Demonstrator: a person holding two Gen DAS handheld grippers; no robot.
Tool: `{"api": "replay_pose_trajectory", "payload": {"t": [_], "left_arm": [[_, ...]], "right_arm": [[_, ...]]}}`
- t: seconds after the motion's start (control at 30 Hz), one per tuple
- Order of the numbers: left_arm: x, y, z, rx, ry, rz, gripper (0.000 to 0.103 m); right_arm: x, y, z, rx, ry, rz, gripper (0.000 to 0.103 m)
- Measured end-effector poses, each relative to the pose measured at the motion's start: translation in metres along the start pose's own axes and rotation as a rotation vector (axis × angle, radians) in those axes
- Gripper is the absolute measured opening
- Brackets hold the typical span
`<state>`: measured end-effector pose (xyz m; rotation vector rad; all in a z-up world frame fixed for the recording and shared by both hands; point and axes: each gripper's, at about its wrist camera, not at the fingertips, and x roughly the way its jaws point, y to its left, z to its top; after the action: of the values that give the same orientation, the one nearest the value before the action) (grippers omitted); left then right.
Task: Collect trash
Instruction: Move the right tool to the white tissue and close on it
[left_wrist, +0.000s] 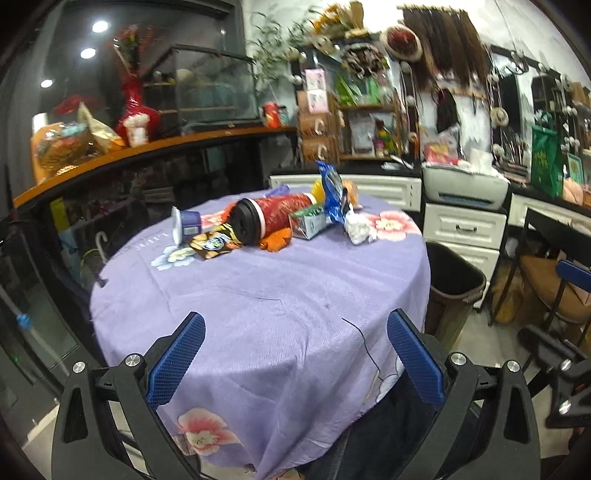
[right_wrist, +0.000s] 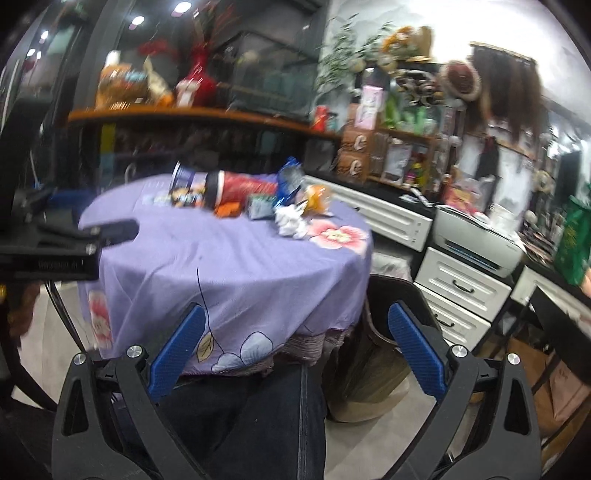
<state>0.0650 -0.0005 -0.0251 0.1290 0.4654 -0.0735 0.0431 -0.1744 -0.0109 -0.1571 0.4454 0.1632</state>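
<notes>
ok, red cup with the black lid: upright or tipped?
Tipped. The red cup lies on its side on the purple tablecloth, black lid facing the camera, still on. Full or empty: cannot tell.

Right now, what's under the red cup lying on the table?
The red cup lies on its side on an orange wrapper and the purple tablecloth. A snack packet lies at its black lid. Anything further beneath is hidden.

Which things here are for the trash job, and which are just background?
For the job: red cup lying on its side, crumpled white paper, blue wrapper, green carton, dark snack packet, purple tub, dark bin.

Just around: printer, red vase, green bag.
</notes>
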Motion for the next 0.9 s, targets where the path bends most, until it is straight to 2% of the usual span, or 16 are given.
{"api": "replay_pose_trajectory", "payload": {"t": [0.13, 0.27, 0.4, 0.47, 0.57, 0.7, 0.9], "left_arm": [[0.024, 0.013, 0.008, -0.042, 0.057, -0.031, 0.098], [0.053, 0.028, 0.019, -0.053, 0.104, -0.071, 0.098], [0.079, 0.039, 0.030, -0.044, 0.145, -0.048, 0.098], [0.092, 0.041, 0.038, -0.023, 0.150, -0.032, 0.098], [0.111, 0.047, 0.050, -0.040, 0.174, -0.050, 0.098], [0.133, 0.054, 0.063, -0.049, 0.193, -0.059, 0.098], [0.153, 0.061, 0.078, -0.040, 0.203, -0.062, 0.098]], "right_arm": [[0.046, 0.002, 0.010, -0.054, 0.060, 0.034, 0.098], [0.089, -0.012, 0.025, 0.018, 0.098, 0.058, 0.098], [0.126, -0.022, 0.043, 0.055, 0.120, 0.066, 0.098], [0.148, -0.024, 0.053, 0.037, 0.150, 0.099, 0.098], [0.177, -0.030, 0.066, 0.045, 0.181, 0.127, 0.098], [0.214, -0.025, 0.085, -0.015, 0.215, 0.136, 0.097], [0.269, -0.019, 0.105, 0.018, 0.311, 0.230, 0.078]]}}
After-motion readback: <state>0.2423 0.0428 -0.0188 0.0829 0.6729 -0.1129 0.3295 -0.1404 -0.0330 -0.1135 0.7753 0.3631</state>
